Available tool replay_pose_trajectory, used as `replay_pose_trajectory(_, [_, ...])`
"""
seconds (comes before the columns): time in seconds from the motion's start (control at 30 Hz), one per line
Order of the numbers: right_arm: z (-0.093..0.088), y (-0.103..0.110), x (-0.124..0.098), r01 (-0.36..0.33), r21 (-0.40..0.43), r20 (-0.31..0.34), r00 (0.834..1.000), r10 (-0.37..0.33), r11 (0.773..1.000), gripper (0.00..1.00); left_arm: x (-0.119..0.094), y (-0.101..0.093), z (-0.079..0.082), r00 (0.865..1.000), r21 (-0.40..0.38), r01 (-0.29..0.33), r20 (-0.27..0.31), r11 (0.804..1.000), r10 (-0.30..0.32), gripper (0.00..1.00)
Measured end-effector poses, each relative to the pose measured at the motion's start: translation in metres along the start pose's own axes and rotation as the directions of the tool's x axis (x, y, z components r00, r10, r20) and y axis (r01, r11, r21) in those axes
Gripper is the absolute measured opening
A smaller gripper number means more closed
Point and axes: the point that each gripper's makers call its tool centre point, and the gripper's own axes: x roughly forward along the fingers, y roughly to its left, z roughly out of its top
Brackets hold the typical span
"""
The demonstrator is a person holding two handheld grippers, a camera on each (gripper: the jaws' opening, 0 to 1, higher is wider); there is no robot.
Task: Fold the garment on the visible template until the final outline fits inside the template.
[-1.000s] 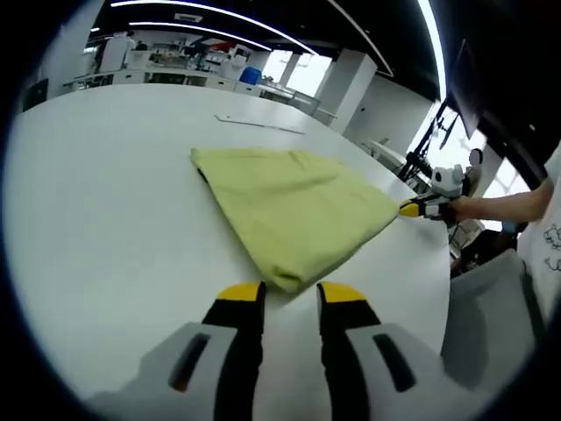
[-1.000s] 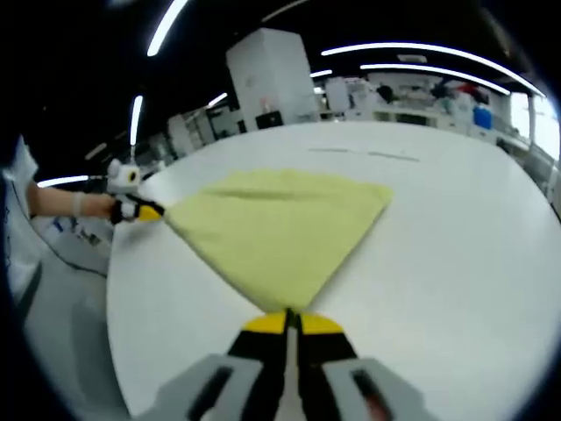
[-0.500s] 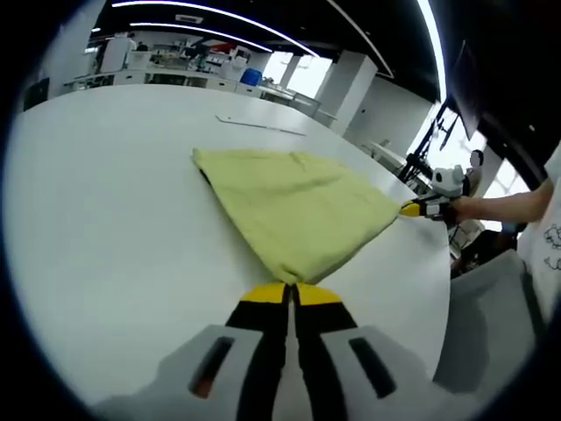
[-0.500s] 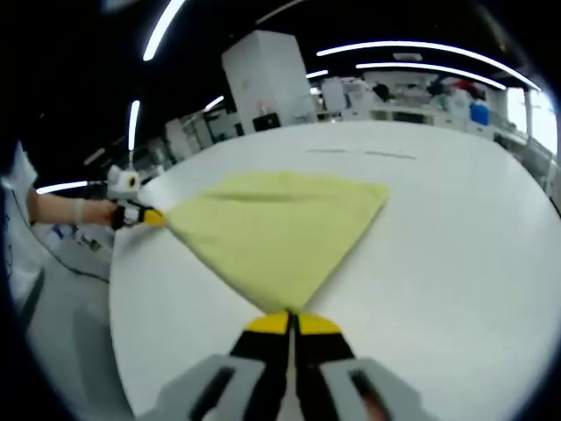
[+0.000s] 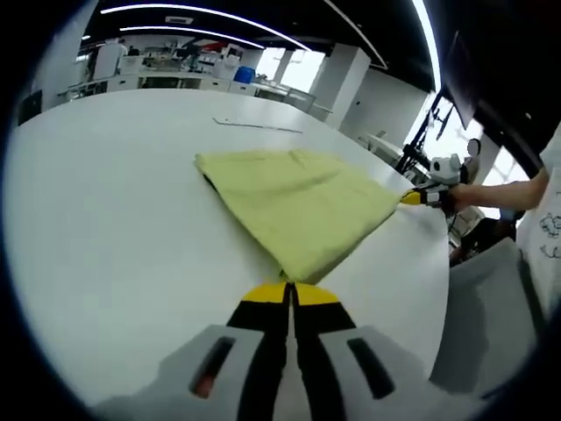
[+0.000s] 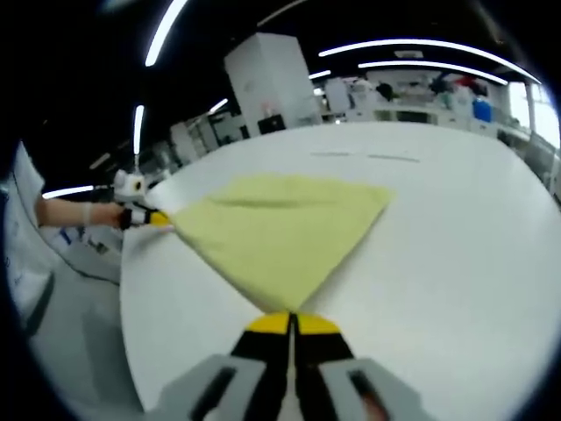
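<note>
A yellow-green garment [image 5: 294,206] lies folded flat on the white table [image 5: 105,219], tapering to a corner at each side. My left gripper [image 5: 289,288] is shut on its near corner. My right gripper [image 5: 421,196] shows at the right edge, held by a person's hand, pinching the opposite corner. In the right gripper view the garment [image 6: 280,237] spreads ahead, my right gripper [image 6: 290,320] is shut on its near corner, and the left gripper [image 6: 149,217] holds the far left corner. A thin template line [image 5: 259,125] runs on the table beyond the cloth, also seen as a thin line [image 6: 368,156].
The table edge [image 5: 438,289] drops off to the right beside a grey chair [image 5: 491,298]. A person's forearm [image 5: 504,193] reaches in there. Lab benches with a blue container [image 5: 244,74] stand far behind, and a white cabinet [image 6: 272,83] stands beyond the table [image 6: 456,254].
My left gripper has gone from open, straddling the near corner, to shut on it. The right gripper stays shut on its corner. Both views have shifted slightly.
</note>
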Motion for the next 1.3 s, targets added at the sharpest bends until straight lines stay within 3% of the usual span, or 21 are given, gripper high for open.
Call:
replay_pose_trajectory(0.2, [-0.007,0.006,-0.004,-0.025,-0.017,-0.024,0.999,0.024,1.0,0.0,-0.004,-0.003,-0.007,1.0,-0.008,0.0,-0.006,1.0,0.0,0.0])
replay_pose_trajectory(0.63, [-0.028,0.042,-0.017,-0.088,0.026,-0.056,0.994,0.089,0.996,0.0,-0.019,-0.016,-0.029,1.0,-0.057,-0.004,-0.007,0.998,0.003,0.0])
replay_pose_trajectory(0.93, [-0.04,0.045,-0.022,-0.096,0.057,-0.06,0.993,0.1,0.994,0.0,-0.024,-0.022,-0.038,1.0,-0.059,0.006,-0.02,0.998,-0.007,0.0])
replay_pose_trajectory(1.3, [-0.04,0.046,-0.022,-0.099,0.072,-0.065,0.992,0.104,0.992,0.0,-0.023,-0.021,-0.039,1.0,-0.072,-0.003,-0.018,0.997,0.002,0.0])
